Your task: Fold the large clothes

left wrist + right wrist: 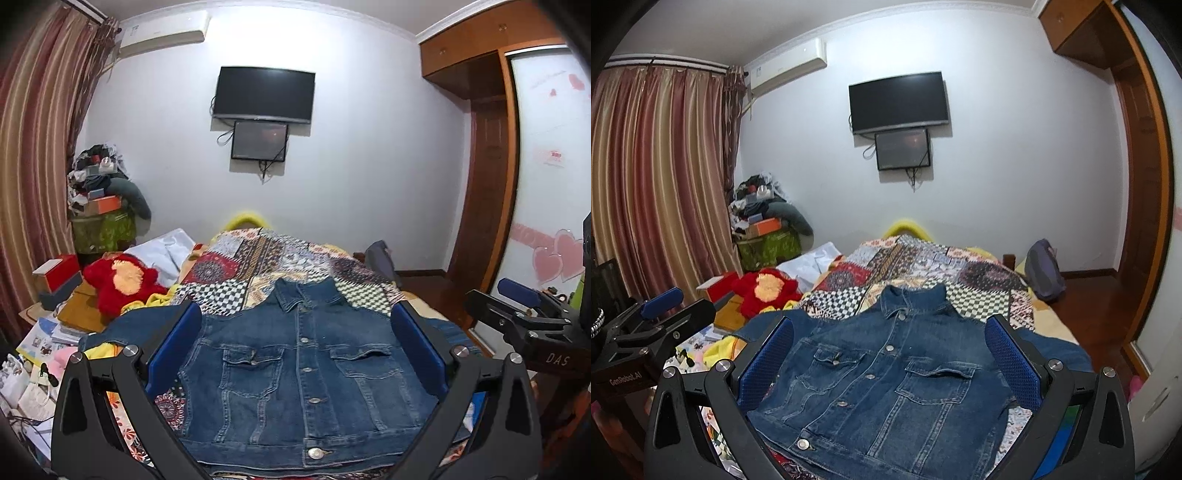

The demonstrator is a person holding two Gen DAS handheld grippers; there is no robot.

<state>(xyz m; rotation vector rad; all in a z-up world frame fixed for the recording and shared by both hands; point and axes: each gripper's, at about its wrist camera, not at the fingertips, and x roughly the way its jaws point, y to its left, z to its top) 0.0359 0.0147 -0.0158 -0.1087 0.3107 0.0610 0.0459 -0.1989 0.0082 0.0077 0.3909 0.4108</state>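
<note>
The denim jacket [295, 373] is spread flat, buttoned, on the bed [258, 254] for folding; both the left hand-held gripper [295, 354] and the right hand-held gripper [890, 365] are held released above it, grasping nothing.

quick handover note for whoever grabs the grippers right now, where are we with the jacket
Left gripper: open, holding nothing, above the near half of the denim jacket.
Right gripper: open, also empty, beside the left one and aimed at the same jacket.
Jacket: lies flat, front up and buttoned, collar toward the far wall, on the patchwork bedspread. Sleeves run out to either side.
Done: the jacket is laid out.
Left: every fold. A likely start is bringing the sleeves in across the front.
</note>
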